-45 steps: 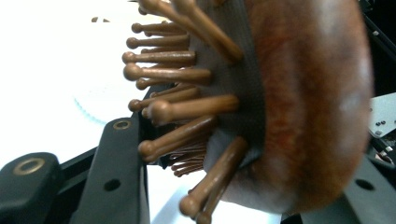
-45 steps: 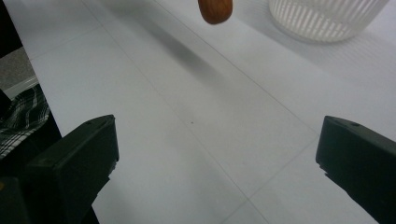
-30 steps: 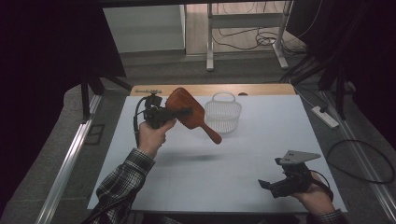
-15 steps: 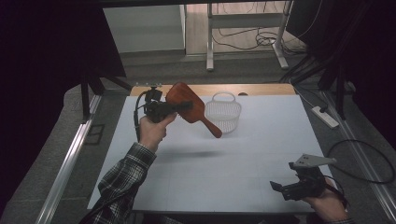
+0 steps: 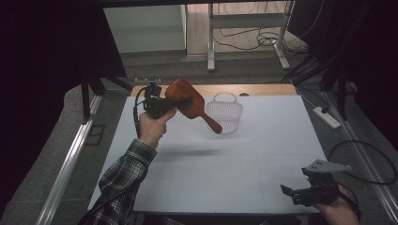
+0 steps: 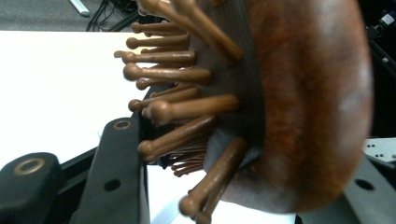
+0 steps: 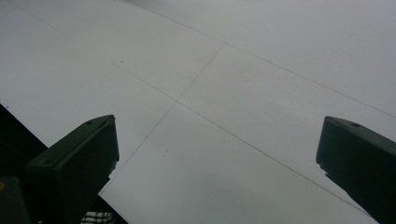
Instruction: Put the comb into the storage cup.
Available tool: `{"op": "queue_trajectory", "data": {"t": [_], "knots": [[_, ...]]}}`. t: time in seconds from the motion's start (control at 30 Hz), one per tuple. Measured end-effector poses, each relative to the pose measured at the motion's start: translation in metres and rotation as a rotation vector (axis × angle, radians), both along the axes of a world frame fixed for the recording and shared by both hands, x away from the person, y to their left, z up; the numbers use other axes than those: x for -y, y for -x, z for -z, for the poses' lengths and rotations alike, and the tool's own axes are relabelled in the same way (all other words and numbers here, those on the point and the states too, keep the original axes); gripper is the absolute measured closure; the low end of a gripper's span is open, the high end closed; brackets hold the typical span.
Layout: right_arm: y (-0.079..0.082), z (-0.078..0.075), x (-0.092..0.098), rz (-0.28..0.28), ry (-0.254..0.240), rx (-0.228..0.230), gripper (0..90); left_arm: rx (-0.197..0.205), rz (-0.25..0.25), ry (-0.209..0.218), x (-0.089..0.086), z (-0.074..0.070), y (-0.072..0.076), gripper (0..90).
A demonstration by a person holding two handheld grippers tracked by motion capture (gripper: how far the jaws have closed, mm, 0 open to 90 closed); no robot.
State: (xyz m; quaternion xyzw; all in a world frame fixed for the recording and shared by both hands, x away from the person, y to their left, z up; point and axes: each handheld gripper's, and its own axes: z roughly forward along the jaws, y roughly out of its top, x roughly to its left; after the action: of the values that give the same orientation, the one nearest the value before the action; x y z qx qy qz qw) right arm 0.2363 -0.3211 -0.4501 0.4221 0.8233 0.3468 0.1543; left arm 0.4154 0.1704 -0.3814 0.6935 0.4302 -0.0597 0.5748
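Left gripper (image 5: 180, 101) raised above the far left part of the white worktop (image 5: 220, 178), fingers (image 6: 116, 177) clamped on the head of a reddish-brown wooden paddle hairbrush (image 5: 190, 101); brush held in the air, handle slanting down to the right toward a small white mesh basket with a hoop handle (image 5: 225, 112); basket standing on the far middle of the worktop, just beside the handle tip; wooden round-tipped bristles (image 6: 173, 112) pressed against one finger in the left gripper view; right gripper (image 5: 293, 194) low at the near right corner, fingers (image 7: 79, 163) spread wide with nothing between them, bare white surface beneath.
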Motion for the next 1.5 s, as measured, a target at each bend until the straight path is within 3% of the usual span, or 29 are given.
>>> {"op": "queue_trajectory", "data": {"t": [0.3,0.67,1.5], "knots": [[0.004,-0.001,0.010,0.052,0.005,-0.001,0.0,0.003,-0.019,-0.010,-0.001,-0.009,-0.008,53.5],[0.003,0.000,0.010,0.048,0.006,-0.012,0.0,0.004,-0.051,-0.021,0.004,-0.014,-0.020,53.6],[0.003,0.001,0.008,0.028,0.022,-0.013,0.0,0.002,-0.119,-0.052,0.027,-0.004,-0.049,53.8]]}}
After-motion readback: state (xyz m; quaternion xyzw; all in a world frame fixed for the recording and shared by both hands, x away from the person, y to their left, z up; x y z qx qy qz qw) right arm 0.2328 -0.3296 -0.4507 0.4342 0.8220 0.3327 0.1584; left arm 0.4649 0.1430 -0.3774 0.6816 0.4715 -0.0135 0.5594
